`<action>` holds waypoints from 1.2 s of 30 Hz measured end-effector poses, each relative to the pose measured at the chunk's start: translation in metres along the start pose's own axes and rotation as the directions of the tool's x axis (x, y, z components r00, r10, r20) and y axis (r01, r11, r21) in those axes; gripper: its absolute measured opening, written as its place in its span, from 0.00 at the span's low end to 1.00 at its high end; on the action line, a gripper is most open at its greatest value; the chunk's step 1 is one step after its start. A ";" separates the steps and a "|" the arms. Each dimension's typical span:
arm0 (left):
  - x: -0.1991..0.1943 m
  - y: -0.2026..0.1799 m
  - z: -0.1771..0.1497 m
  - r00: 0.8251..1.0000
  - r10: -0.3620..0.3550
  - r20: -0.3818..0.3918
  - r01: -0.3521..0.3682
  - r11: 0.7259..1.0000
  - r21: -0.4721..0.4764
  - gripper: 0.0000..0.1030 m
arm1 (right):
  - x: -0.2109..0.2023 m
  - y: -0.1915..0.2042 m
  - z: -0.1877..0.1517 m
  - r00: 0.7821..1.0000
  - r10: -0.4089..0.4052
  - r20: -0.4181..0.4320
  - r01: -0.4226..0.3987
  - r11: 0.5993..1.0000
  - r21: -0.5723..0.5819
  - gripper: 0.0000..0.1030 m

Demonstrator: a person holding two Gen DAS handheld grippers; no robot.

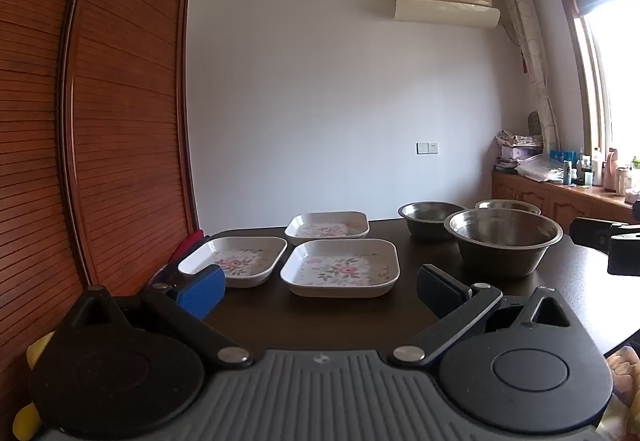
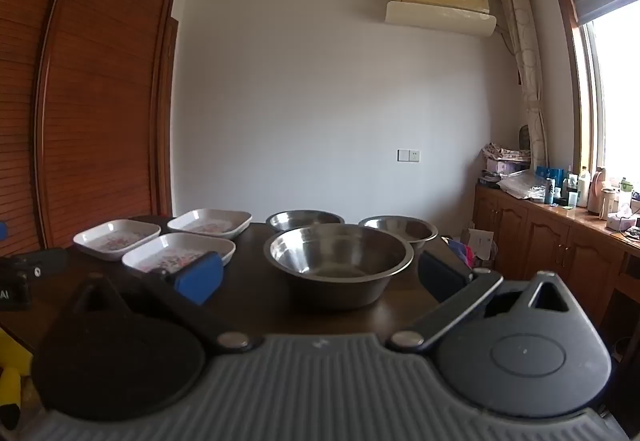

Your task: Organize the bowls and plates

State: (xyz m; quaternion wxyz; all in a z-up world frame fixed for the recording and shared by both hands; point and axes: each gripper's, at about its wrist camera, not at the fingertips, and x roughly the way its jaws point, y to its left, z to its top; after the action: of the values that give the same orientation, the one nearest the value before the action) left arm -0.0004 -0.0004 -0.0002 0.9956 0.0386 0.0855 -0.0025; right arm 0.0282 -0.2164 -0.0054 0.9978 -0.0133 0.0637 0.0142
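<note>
Left gripper [image 1: 320, 289] wide, empty, before floral plate [image 1: 340, 267], right gripper [image 2: 320, 277] wide, empty, before steel bowl [image 2: 338, 261]

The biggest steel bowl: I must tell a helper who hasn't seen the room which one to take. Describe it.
On the dark table, right of the three floral square plates, stand three steel bowls. The biggest steel bowl is the widest, nearest the camera, in front of the other two.

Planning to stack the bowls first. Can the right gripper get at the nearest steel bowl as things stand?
Probably yes. The right gripper is open and empty, and the nearest steel bowl sits straight ahead between its fingers' line, with only bare dark table before it.
</note>
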 end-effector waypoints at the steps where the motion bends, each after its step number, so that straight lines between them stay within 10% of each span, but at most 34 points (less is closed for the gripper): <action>1: 0.000 0.000 0.000 1.000 0.001 0.000 -0.001 1.000 0.000 1.00 | 0.000 0.000 0.000 1.000 0.000 -0.001 0.000 1.000 0.001 1.00; 36: 0.001 0.002 -0.001 1.000 -0.007 -0.006 0.007 1.000 -0.011 1.00 | -0.001 0.000 0.000 1.000 -0.002 0.003 0.002 1.000 0.002 1.00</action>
State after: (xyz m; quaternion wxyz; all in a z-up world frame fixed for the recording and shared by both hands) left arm 0.0009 0.0015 -0.0012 0.9955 0.0330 0.0885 -0.0054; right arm 0.0271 -0.2160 -0.0052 0.9979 -0.0125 0.0623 0.0130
